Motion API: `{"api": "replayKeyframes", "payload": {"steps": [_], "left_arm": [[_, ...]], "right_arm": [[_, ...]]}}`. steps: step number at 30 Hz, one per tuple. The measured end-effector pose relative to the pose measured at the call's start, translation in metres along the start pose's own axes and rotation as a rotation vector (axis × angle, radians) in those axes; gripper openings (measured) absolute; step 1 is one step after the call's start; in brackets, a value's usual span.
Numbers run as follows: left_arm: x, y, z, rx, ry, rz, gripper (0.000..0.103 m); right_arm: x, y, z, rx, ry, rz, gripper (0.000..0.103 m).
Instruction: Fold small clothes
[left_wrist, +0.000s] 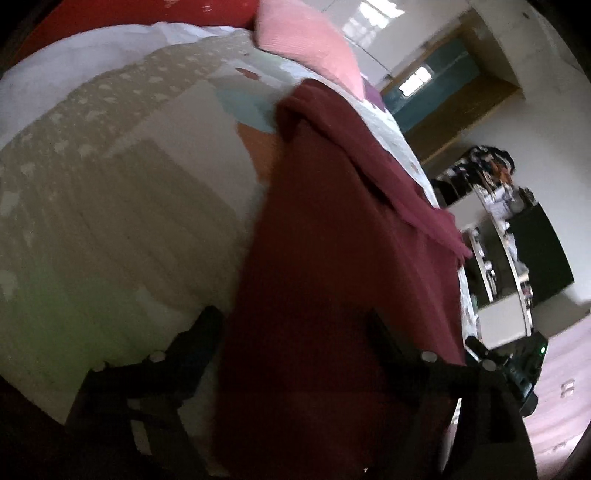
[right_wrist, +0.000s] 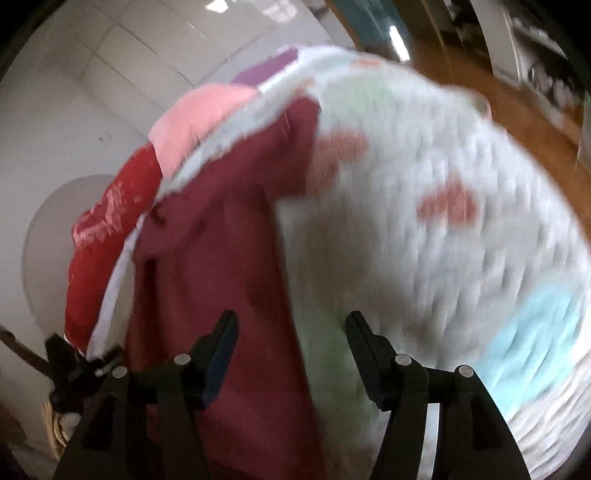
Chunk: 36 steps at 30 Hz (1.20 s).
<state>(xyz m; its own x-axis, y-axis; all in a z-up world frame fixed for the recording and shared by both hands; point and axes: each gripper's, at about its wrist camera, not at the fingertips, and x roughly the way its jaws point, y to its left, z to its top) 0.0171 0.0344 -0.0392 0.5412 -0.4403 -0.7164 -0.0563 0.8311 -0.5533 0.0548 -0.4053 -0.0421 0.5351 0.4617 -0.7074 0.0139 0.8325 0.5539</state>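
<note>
Pale glossy wall panels (right_wrist: 110, 74) catching bright window reflections (left_wrist: 369, 14). Wood-framed recess (left_wrist: 458, 110) with a teal panel (left_wrist: 436, 81) inside it. Cluttered shelving (left_wrist: 495, 206) beside a dark screen (left_wrist: 539, 254). Warm wooden floor (right_wrist: 498, 107) beyond the far edge of the bed, pinkish flooring (left_wrist: 565, 387) in the left wrist view. Quilted white bedcover (right_wrist: 461, 258) with coloured patches, blurred. Pink pillow (left_wrist: 306, 40) and red cushion (right_wrist: 107, 236) near the head of the bed.
</note>
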Motion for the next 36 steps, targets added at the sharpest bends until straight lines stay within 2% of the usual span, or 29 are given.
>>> {"api": "replayKeyframes", "payload": {"steps": [1,3,5,6,8,10,12,13,14,16,19,22,24,29,33,36], "left_arm": [[0.001,-0.004,-0.006,0.011,0.005,0.003,0.079],[0.000,-0.012,-0.020,0.037,0.004,0.021,0.066],[0.002,-0.013,-0.028,0.034,0.026,0.038,0.019],[0.001,-0.009,-0.030,0.010,0.039,0.033,0.010],[-0.002,0.000,-0.030,-0.044,0.047,-0.006,0.009],[-0.009,0.005,-0.029,-0.069,0.041,0.004,0.009],[-0.015,0.007,-0.024,-0.083,0.028,0.006,0.009],[-0.017,0.007,-0.023,-0.088,0.026,0.002,0.009],[-0.022,0.007,-0.023,-0.093,0.026,-0.006,0.009],[-0.030,0.004,-0.025,-0.089,0.027,-0.010,0.009],[-0.046,0.003,-0.033,-0.071,0.020,-0.001,0.009],[-0.058,0.006,-0.047,-0.085,0.027,-0.012,0.009],[-0.062,0.005,-0.058,-0.085,0.039,-0.015,0.009],[-0.074,0.009,-0.086,-0.083,0.063,-0.017,0.009],[-0.084,0.006,-0.081,-0.086,0.044,-0.030,0.009],[-0.095,-0.011,-0.059,-0.061,0.004,-0.079,0.009]], "right_arm": [[0.000,0.000,-0.008,-0.001,-0.026,0.004,0.065],[-0.004,0.006,-0.020,0.008,-0.054,0.032,0.066],[0.000,0.009,-0.027,0.034,-0.044,0.085,0.066],[0.001,0.012,-0.034,0.040,-0.034,0.105,0.066],[-0.004,0.015,-0.048,0.024,-0.036,0.109,0.065],[-0.010,0.018,-0.058,-0.004,-0.034,0.097,0.065],[-0.012,0.026,-0.070,-0.043,-0.025,0.065,0.060],[-0.010,0.030,-0.075,-0.062,-0.016,0.045,0.050],[-0.007,0.034,-0.080,-0.079,-0.007,0.024,0.032],[-0.003,0.034,-0.084,-0.103,0.018,-0.022,0.010],[-0.006,0.029,-0.079,-0.054,0.043,0.031,0.009],[-0.019,0.032,-0.083,-0.057,0.062,0.077,0.009],[-0.028,0.034,-0.094,-0.058,0.086,0.106,0.009],[-0.039,0.027,-0.125,-0.046,0.144,0.112,0.009],[-0.043,0.015,-0.138,-0.005,0.154,0.124,0.009],[-0.046,0.014,-0.130,0.005,0.160,0.161,0.009]]}}
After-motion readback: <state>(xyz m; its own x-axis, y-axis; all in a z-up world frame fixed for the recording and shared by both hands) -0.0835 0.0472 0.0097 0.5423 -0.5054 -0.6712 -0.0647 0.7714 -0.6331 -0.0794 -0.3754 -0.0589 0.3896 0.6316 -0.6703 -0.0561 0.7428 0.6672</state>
